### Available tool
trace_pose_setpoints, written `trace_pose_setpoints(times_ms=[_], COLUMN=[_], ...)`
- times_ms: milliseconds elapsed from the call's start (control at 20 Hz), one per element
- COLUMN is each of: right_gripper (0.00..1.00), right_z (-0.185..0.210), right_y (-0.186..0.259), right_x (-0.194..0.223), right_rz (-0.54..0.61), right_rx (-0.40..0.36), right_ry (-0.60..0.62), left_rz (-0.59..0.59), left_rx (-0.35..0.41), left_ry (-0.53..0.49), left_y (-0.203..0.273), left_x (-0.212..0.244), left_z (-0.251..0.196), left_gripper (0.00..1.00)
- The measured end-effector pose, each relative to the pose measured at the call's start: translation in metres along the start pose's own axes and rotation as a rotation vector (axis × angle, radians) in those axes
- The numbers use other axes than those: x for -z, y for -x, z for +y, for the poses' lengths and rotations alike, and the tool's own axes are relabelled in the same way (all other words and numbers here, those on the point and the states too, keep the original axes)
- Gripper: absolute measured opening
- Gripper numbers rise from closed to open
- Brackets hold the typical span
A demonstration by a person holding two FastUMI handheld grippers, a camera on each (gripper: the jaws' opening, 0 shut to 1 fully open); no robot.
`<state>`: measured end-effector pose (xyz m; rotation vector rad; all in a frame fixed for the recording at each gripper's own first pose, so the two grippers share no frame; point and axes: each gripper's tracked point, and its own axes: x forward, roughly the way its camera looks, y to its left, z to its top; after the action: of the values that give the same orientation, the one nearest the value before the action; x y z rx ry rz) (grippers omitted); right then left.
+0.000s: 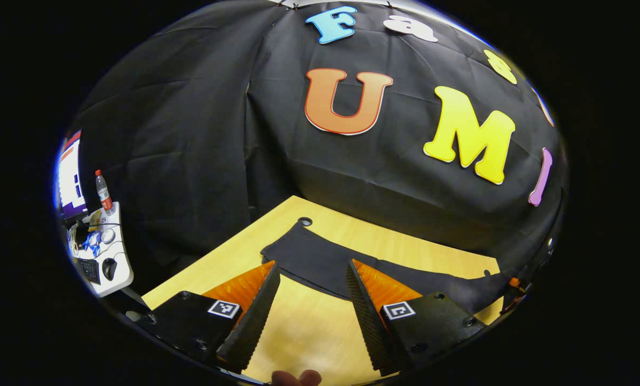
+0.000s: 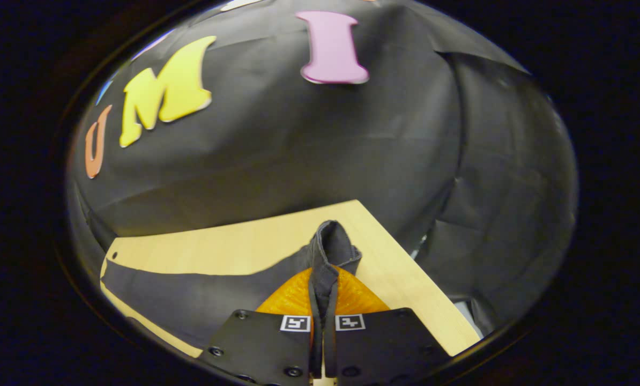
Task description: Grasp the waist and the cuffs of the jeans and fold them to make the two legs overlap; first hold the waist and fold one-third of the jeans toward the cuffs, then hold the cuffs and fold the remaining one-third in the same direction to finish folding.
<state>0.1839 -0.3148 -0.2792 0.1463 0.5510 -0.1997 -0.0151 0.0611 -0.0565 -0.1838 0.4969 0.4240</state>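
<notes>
The jeans [image 1: 320,262] are laid flat across the wooden table [image 1: 309,327], with one end pinched between the closed fingers of the right gripper [image 2: 320,300]. The left gripper [image 1: 312,300] is held wide open above bare table, just short of the near hem, gripping nothing. For a clean fold, the free end should be clamped squarely before both ends are lifted together.

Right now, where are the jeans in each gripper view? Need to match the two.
Left gripper view: jeans lie flat across the lower middle, beyond the open left tool.
Right gripper view: jeans spread lower left, one end bunched upright at bottom center, clamped in the right tool.
Shared landmark: the wooden table under them.
</notes>
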Motion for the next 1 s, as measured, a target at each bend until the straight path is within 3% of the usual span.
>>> trace_pose_setpoints(times_ms=[250,400,700,1000], right_gripper=[0.00,0.02,0.00,0.02], right_z=[0.136,0.222,0.400,0.461], right_y=[0.059,0.072,0.076,0.034], right_x=[-0.038,-0.037,0.045,0.163], right_rz=[-0.065,-0.064,0.014,0.193], right_rx=[-0.154,-0.217,-0.347,-0.352], right_ry=[0.092,0.106,0.187,0.317], left_rz=[-0.054,-0.067,-0.015,0.000], left_rx=[-0.020,-0.030,-0.069,-0.080], left_ry=[0.043,0.063,0.205,0.189], left_y=[-0.013,-0.017,-0.040,-0.053], left_x=[-0.012,-0.018,-0.009,-0.001], left_z=[0.047,0.078,0.149,0.190], left_gripper=[0.82,0.82,0.82,0.82])
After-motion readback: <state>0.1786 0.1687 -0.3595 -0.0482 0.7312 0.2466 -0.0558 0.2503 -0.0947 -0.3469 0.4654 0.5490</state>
